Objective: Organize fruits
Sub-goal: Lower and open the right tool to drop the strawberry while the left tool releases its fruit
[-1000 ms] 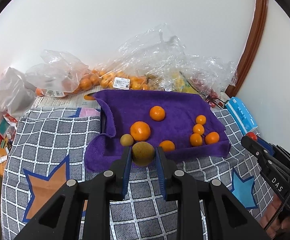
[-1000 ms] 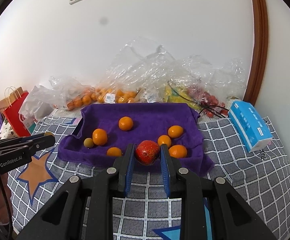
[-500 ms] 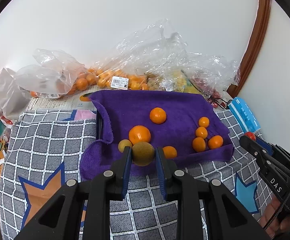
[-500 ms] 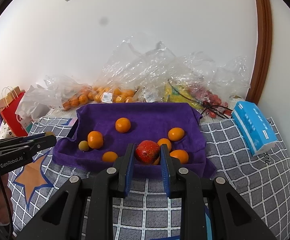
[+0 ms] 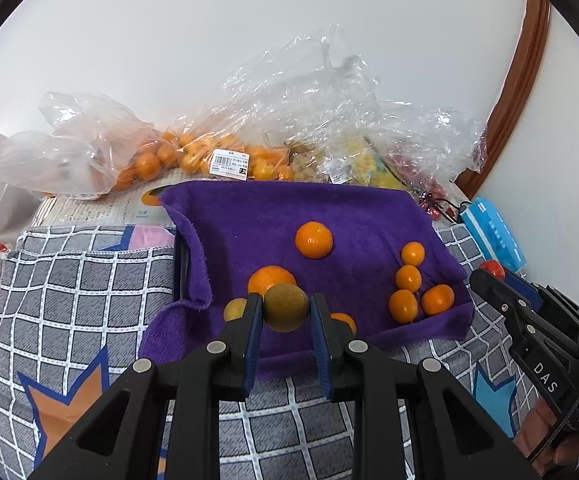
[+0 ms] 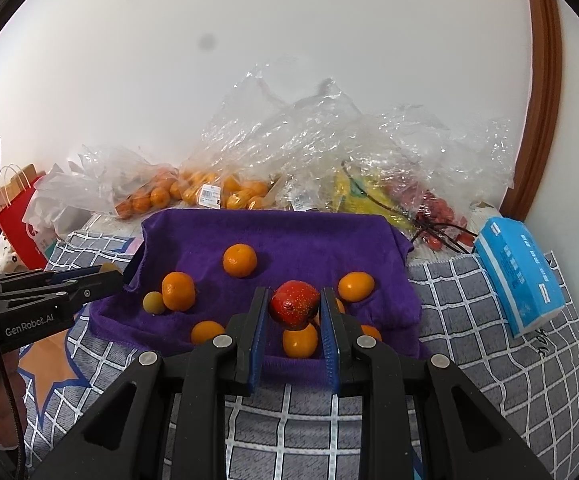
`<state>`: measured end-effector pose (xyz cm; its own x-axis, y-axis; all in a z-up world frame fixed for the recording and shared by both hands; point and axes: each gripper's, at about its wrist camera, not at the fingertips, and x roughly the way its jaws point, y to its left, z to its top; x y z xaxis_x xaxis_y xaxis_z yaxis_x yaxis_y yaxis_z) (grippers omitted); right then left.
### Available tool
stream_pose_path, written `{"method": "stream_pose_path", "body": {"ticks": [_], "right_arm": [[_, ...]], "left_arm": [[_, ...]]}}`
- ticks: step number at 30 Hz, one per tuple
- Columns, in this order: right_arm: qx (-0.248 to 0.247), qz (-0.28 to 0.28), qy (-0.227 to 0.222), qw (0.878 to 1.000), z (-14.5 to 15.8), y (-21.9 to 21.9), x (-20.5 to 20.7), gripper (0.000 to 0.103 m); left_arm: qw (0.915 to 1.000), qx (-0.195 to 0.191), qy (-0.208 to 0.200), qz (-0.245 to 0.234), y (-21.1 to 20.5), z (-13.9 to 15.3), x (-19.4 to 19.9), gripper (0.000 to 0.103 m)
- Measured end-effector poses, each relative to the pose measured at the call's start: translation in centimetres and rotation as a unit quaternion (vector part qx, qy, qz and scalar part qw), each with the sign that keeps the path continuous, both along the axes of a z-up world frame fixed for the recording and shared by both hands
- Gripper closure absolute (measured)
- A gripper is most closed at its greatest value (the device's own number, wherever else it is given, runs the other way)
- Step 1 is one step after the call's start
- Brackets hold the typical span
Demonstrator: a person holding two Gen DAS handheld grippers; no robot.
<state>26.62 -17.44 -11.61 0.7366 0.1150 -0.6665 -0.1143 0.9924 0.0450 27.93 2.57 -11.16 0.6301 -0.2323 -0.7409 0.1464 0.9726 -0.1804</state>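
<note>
Broadly, a grey checked cover (image 5: 81, 280) is being used as the work surface, though whether a bed or a bench lies beneath it cannot be told. Along its far edge, clear plastic bags (image 6: 329, 152) of fruit are being kept against the wall, with many oranges (image 5: 149, 166) still packed inside, so most of the sorting is judged to be left. A blue tissue pack (image 6: 517, 268) is lying at the right side. On the cover, a purple towel (image 5: 289, 216) is being used as the sorting area. On it, the fruit appears to be grouped by kind: larger oranges (image 5: 313, 239) toward the middle and left, a cluster of small oranges (image 5: 409, 280) at the right, and one small green-brown fruit (image 6: 153, 303) beside an orange.

Two further pieces are being carried above the near edge of the towel, neither yet set down. The left gripper (image 5: 285, 314) is being held with its jaws pinching a round green-brown fruit (image 5: 285, 307), just beside the matching small one. The right gripper (image 6: 294, 312) is being held with its jaws pinching a red fruit (image 6: 294, 305) over the small-orange cluster; no other red fruit is lying on the towel, so a fresh spot is probably needed.
</note>
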Motion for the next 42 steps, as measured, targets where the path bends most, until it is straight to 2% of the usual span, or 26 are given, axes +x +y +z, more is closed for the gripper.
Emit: {"method": "stream_pose_path", "body": {"ticks": [18, 32, 42], "right_arm": [[0.008, -0.003, 0.029, 1.000, -3.2, -0.4, 3.6, 0.078], [0.022, 0.015, 0.065, 0.998, -6.3, 0.0, 6.0, 0.078], [0.026, 0.026, 0.083, 0.996, -7.7, 0.0, 6.6, 0.078]], "left_arm": [[0.9997, -0.012, 0.020, 0.012, 0.9, -2.6, 3.6, 0.080], [0.9981, -0.041, 0.032, -0.033, -1.7, -3.9, 5.6, 0.080], [0.9974, -0.042, 0.033, -0.049, -1.8, -4.6, 5.7, 0.080]]}}
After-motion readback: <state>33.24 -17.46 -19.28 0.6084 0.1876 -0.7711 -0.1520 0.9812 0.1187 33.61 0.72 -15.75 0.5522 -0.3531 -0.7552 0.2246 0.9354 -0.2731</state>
